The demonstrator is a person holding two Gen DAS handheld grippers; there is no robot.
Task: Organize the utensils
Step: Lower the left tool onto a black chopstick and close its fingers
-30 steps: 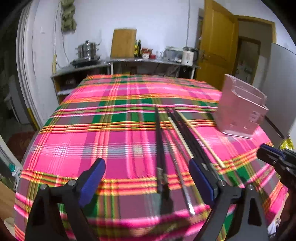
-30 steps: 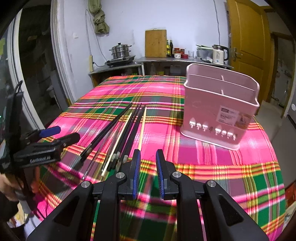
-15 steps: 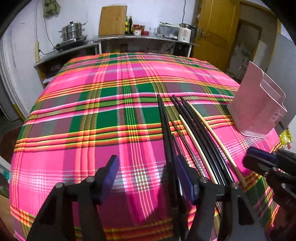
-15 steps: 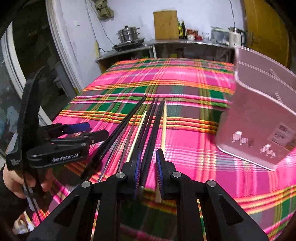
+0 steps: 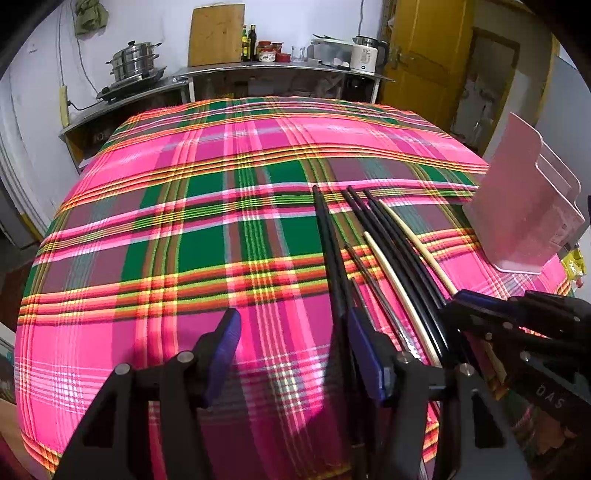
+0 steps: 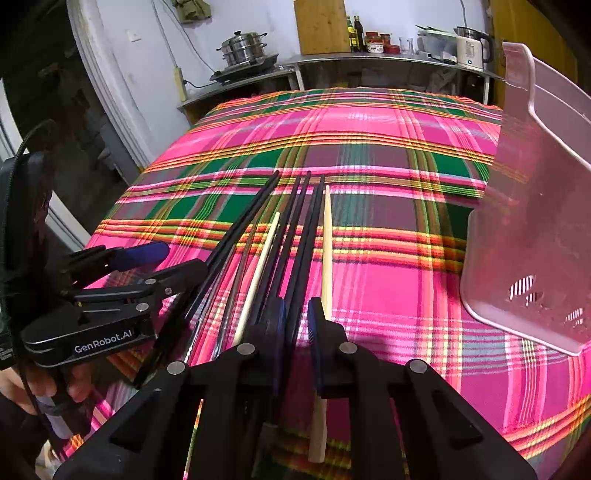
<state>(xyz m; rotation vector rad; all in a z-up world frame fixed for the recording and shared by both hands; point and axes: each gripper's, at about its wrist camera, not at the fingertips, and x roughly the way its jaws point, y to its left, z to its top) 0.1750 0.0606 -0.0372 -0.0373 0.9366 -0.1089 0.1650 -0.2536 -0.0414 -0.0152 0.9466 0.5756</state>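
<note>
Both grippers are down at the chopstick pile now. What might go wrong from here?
1. The right gripper is closing with black chopsticks between its pads; they lie packed, so it may pinch several or an odd pair.
2. The pale chopstick beside its right pad may get dragged.
3. The left gripper works close by; the grippers may collide.

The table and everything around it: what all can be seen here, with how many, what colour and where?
tablecloth: one, pink and green plaid, covers the table
black chopsticks: several, black, side by side on the cloth
pale chopsticks: two, cream, among the black ones
utensil holder: one, pink, right edge of the table
steamer pot: one, silver, back counter
cutting board: one, wood, against the wall
kettle: one, white, back counter
door: one, yellow, right
left gripper: black, blue fingers, open
right gripper: black, closing around a black chopstick
</note>
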